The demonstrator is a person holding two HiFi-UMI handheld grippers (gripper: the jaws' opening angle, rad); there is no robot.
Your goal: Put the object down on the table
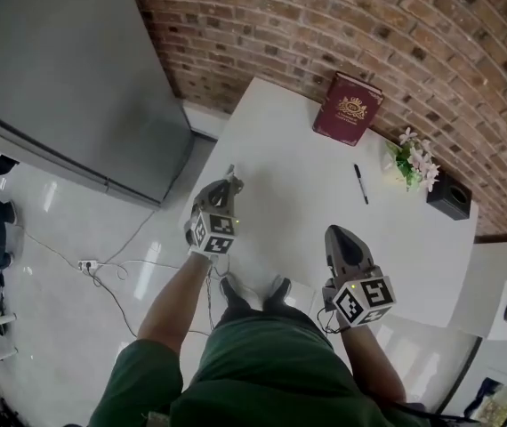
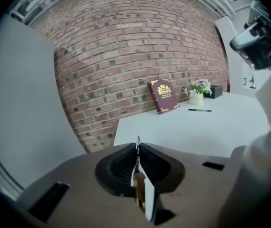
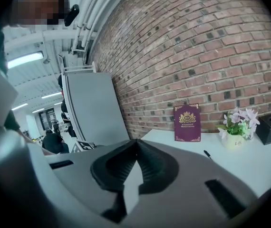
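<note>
One table [image 1: 307,203], one book [image 1: 349,108], one pen [image 1: 360,183], one flowerpot [image 1: 411,161]

I see thin white flat card-like object [image 2: 148,197], brownish patch on its near part. What it is, can't tell. Seen edge-on, standing upright, top edge poking out past tips. Clamped between closed jaws of left gripper [image 2: 138,144]. In head view, held at near-left edge of white bench [image 1: 325,229]. No contact with bench surface that I can make out.
</note>
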